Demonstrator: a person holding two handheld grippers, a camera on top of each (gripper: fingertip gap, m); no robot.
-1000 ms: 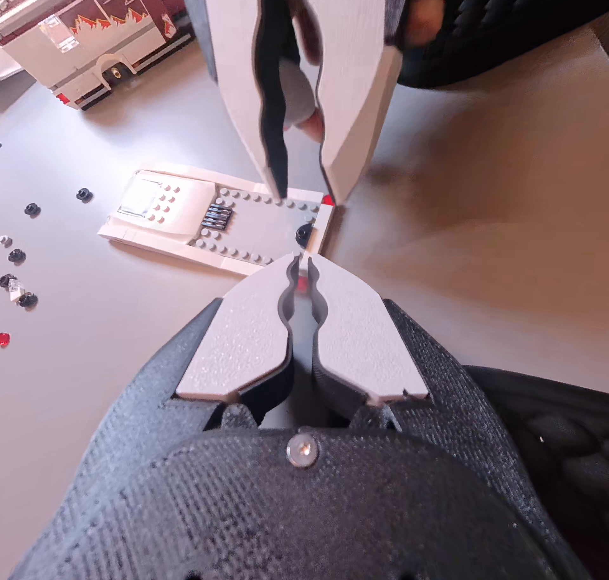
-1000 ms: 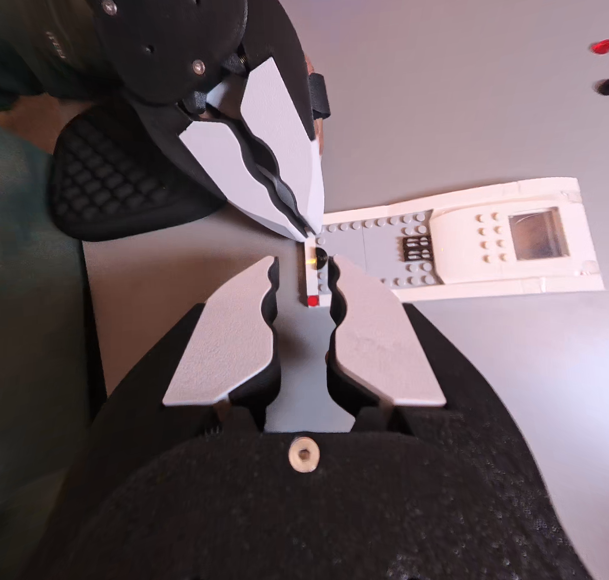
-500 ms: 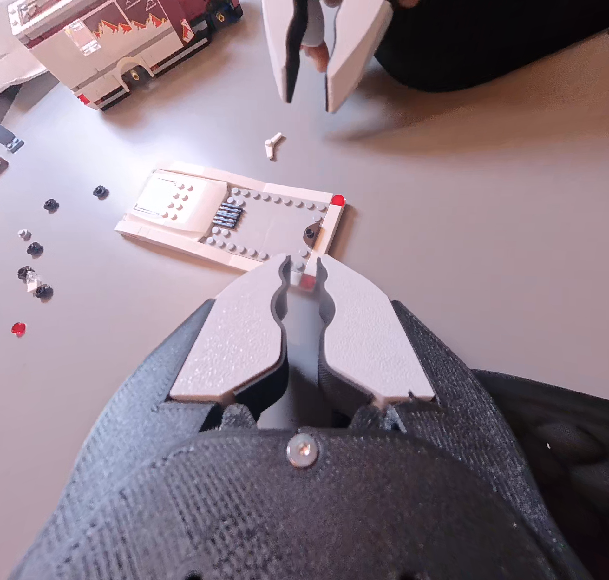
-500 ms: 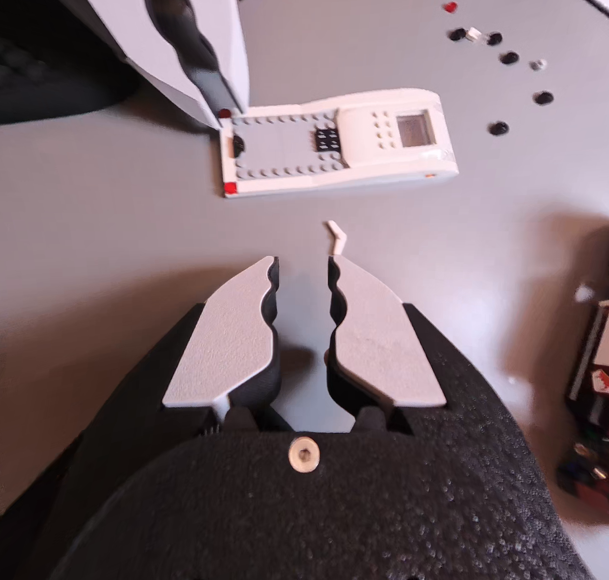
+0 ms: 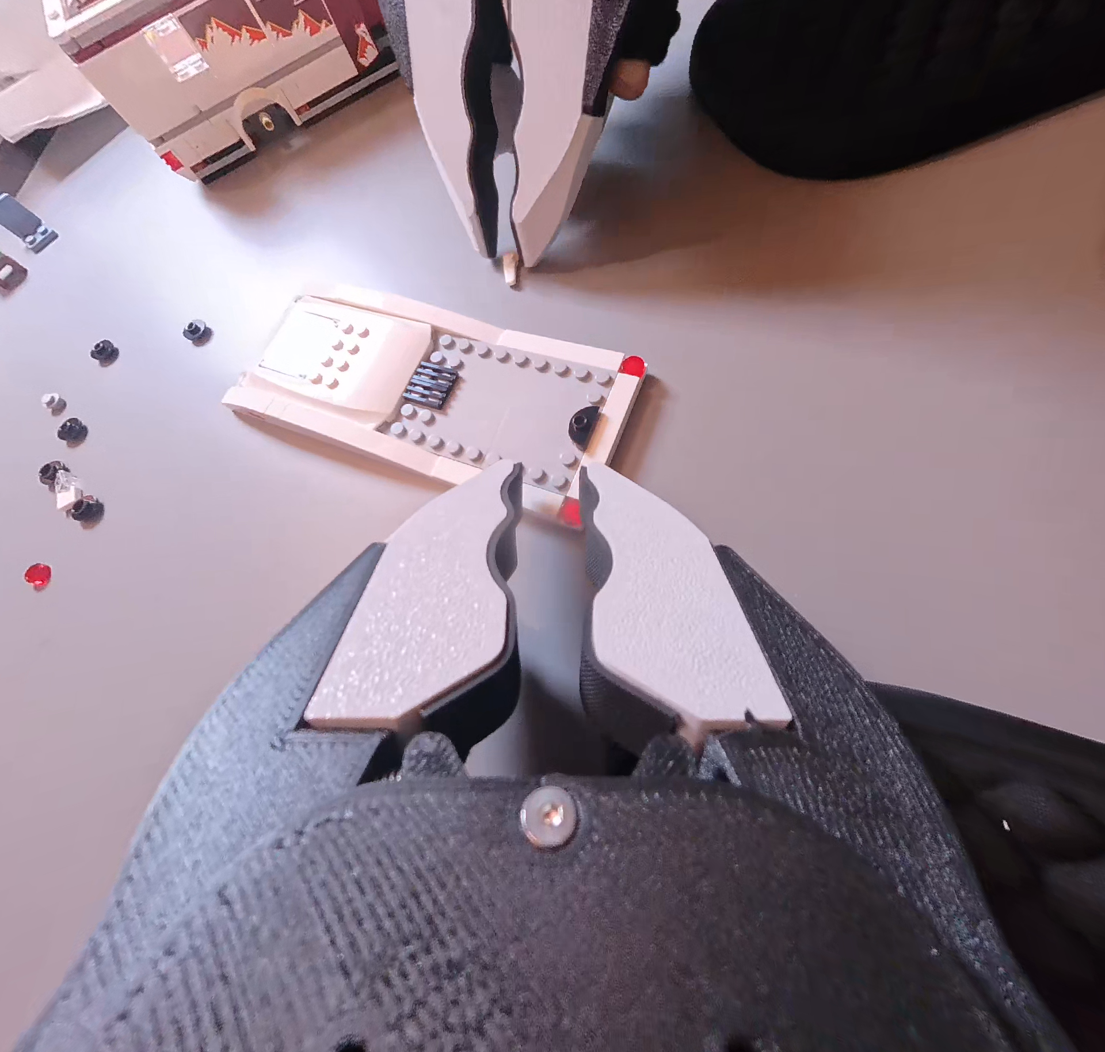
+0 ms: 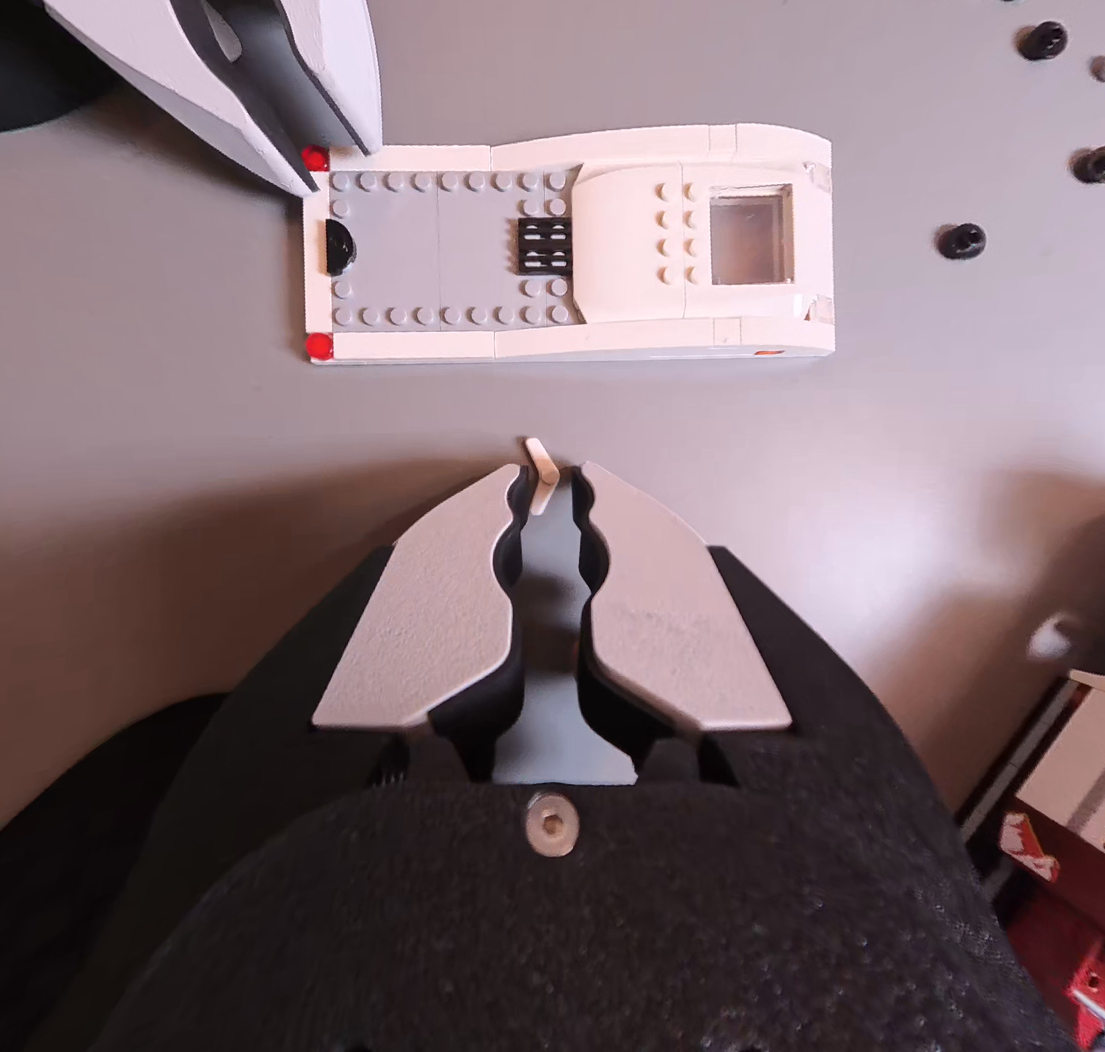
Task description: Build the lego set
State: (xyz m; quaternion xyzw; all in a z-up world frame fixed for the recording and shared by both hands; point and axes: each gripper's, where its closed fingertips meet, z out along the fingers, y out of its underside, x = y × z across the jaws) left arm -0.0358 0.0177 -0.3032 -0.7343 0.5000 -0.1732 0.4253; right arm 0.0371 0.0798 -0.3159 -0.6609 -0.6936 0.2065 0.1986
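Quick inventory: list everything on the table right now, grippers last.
Brick-built roof panel: one, white and grey, table centre.
Red round studs: two, on its end corners.
Small bent piece: one, white, between right fingertips; pads not clearly pressing.
Toy truck: one, dark red and white, far side.
Loose black studs: several, beside panel.
Loose red stud: one.
Left gripper: open, at panel corner.
Right gripper: open around bent piece.

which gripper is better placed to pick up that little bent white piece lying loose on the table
Right, most likely. The right gripper already has its fingertips straddling the small white piece, though a gap shows at one pad. The left gripper sits at the red-stud corner of the white and grey brick plate.
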